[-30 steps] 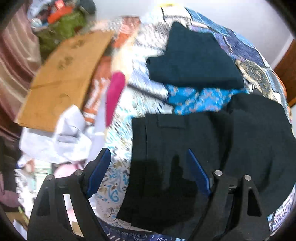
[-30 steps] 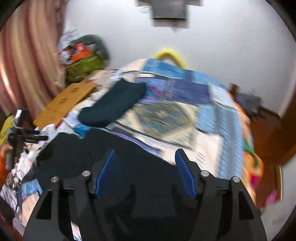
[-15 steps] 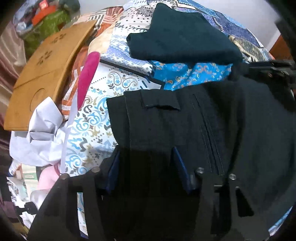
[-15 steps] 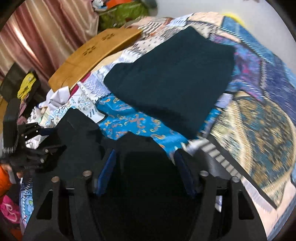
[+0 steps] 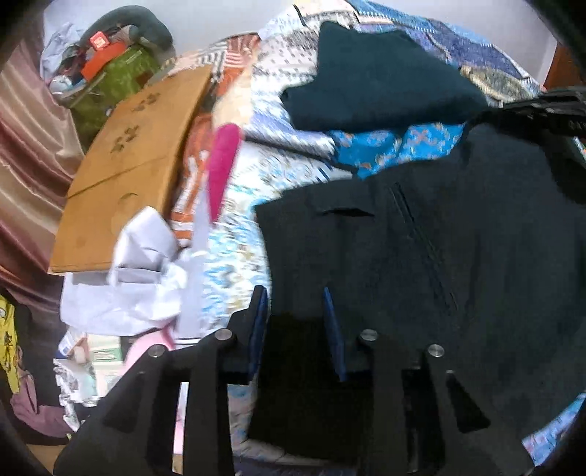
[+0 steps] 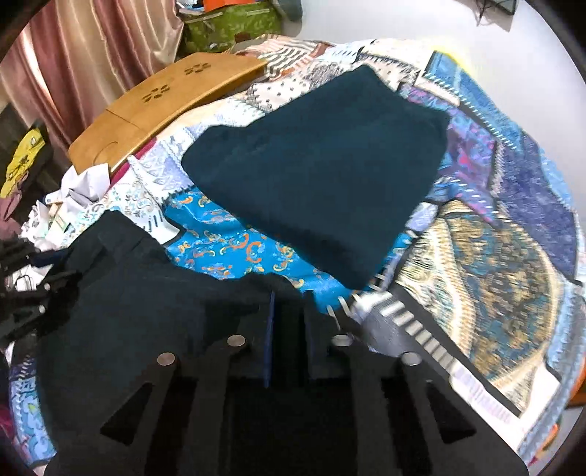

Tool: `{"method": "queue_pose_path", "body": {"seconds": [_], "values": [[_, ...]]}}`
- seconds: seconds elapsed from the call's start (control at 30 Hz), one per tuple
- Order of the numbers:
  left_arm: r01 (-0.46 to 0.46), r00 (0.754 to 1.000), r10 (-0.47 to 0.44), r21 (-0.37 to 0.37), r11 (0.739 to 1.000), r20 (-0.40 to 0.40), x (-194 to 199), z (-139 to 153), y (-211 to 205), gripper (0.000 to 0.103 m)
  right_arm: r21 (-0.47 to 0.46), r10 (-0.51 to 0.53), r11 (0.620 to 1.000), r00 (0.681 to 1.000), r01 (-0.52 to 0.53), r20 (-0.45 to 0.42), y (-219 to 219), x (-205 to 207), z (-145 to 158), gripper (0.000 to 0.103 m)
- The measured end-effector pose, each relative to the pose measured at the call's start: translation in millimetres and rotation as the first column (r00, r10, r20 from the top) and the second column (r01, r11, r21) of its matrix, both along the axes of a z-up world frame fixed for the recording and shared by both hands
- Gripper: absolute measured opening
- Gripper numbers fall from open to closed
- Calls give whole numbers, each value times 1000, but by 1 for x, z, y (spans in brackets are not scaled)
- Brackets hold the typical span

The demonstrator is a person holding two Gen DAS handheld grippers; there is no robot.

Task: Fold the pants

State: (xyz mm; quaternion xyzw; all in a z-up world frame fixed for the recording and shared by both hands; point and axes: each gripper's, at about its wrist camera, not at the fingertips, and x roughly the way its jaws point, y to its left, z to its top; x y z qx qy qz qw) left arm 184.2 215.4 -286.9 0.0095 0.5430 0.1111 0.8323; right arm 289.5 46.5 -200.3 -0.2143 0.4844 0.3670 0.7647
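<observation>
Black pants (image 5: 439,256) lie on the patterned bed quilt (image 5: 234,234); they also show in the right wrist view (image 6: 146,300). My left gripper (image 5: 295,311) sits over the pants' near left corner, its blue pads closed in on the fabric edge. My right gripper (image 6: 289,311) is at the far side of the pants, its pads narrow on a fold of the black cloth. The right gripper shows in the left wrist view (image 5: 542,106). A folded dark teal garment (image 6: 322,172) lies farther back on the bed.
A wooden lap tray (image 5: 128,164) lies at the bed's left edge, with a crumpled white cloth (image 5: 139,278) and a pink item (image 5: 221,161) beside it. A green bag (image 6: 234,22) and pink curtain (image 6: 91,62) stand behind. The quilt (image 6: 494,256) extends right.
Both grippers have come down onto the black pants and their jaws have narrowed from wide open to gripping the fabric. The right gripper view swung down from the wall to the bed.
</observation>
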Motion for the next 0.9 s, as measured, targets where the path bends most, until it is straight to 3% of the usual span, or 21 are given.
{"method": "queue_pose_path", "body": {"seconds": [0.1, 0.17, 0.23, 0.33, 0.4, 0.7, 0.8, 0.9], "values": [[21, 997, -19, -20, 1000, 68, -15, 32, 4, 38, 50, 13, 999, 999, -15, 41, -24, -22, 36, 18], [36, 994, -30, -52, 998, 107, -26, 50, 6, 55, 63, 23, 998, 997, -28, 79, -37, -38, 52, 36], [67, 988, -56, -75, 995, 141, -35, 62, 2, 67, 76, 28, 996, 991, -38, 129, -54, -59, 69, 43], [126, 982, -115, -70, 990, 149, -47, 68, -13, 72, 64, 36, 997, 987, -47, 154, -74, -90, 78, 43], [150, 981, -140, -63, 987, 131, -54, 65, -23, 78, 62, 31, 997, 989, -40, 148, -85, -106, 74, 43], [243, 970, -243, -20, 970, -30, -69, 7, -76, 78, -19, 31, 999, 997, -30, 72, -114, -152, 22, 48], [245, 970, -244, 40, 969, -17, -60, 3, -86, 78, -1, 5, 1000, 998, -5, 65, -114, -149, 15, 48], [236, 972, -236, 32, 971, -2, -49, 3, -90, 78, 10, -5, 1000, 998, 5, 56, -104, -140, 13, 48]]}}
